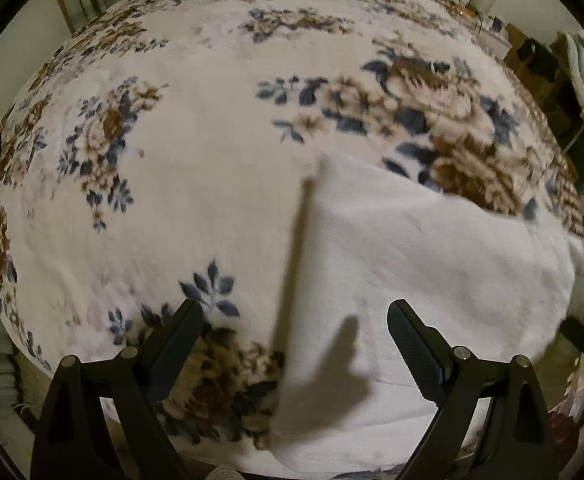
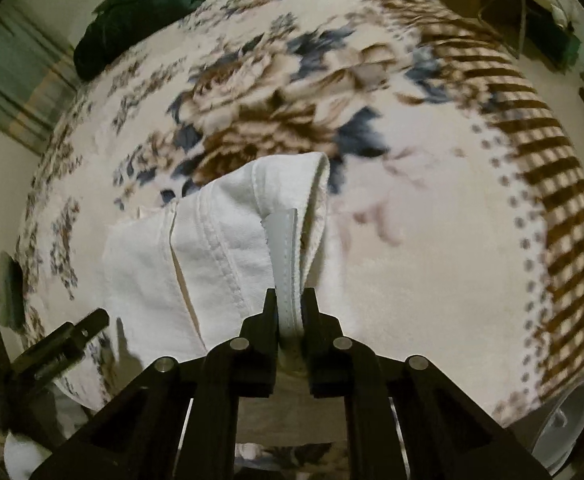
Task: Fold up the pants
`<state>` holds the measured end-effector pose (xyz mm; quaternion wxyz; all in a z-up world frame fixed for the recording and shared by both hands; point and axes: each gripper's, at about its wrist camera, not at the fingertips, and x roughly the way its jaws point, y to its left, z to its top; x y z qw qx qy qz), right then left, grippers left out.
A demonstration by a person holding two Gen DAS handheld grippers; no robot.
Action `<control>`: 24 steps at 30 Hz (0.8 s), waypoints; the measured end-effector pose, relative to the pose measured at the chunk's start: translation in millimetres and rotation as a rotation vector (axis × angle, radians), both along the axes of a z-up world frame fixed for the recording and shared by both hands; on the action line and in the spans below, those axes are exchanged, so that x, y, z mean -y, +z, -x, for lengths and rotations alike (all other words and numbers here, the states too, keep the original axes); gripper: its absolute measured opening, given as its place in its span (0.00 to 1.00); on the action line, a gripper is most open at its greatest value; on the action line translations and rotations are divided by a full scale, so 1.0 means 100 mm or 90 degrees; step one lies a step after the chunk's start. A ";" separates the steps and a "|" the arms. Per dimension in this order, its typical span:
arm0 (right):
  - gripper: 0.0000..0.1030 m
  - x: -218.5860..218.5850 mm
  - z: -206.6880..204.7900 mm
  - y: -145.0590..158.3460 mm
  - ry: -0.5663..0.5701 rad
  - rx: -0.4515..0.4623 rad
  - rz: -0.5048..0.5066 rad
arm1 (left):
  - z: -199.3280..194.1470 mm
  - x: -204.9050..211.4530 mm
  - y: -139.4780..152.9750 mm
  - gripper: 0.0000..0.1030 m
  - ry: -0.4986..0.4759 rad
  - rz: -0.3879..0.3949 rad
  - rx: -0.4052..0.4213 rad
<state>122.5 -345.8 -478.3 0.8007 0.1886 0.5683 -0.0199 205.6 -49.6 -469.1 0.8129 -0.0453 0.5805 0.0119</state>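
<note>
White pants (image 1: pixel 403 264) lie on a floral bed blanket (image 1: pixel 196 168), spread across the lower right of the left wrist view. My left gripper (image 1: pixel 295 314) is open and empty, hovering above the pants' left edge. My right gripper (image 2: pixel 291 300) is shut on the pants' waistband (image 2: pixel 288 264) and holds it lifted, the white fabric (image 2: pixel 220 240) bunched and draping down to the left. The left gripper also shows at the lower left of the right wrist view (image 2: pixel 68 340).
The bed blanket (image 2: pixel 431 280) has a brown checked border (image 2: pixel 551 168) on the right. A dark green pillow (image 2: pixel 140 12) lies at the far end. Clothes and boxes (image 1: pixel 551 64) stand beside the bed. A white plastic container (image 2: pixel 563 424) sits at lower right.
</note>
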 end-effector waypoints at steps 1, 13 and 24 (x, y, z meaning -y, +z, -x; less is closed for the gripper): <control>0.11 0.11 0.06 0.03 -0.013 -0.003 -0.001 | -0.03 0.00 0.02 0.92 -0.002 0.006 0.001; 0.27 0.88 0.08 -0.70 -0.063 -0.104 -0.013 | -0.83 0.29 -0.59 0.96 -0.040 0.020 -0.069; 0.68 1.47 0.01 -0.83 -0.174 -0.066 -0.242 | -0.91 0.13 -0.50 1.00 -0.013 0.068 -0.075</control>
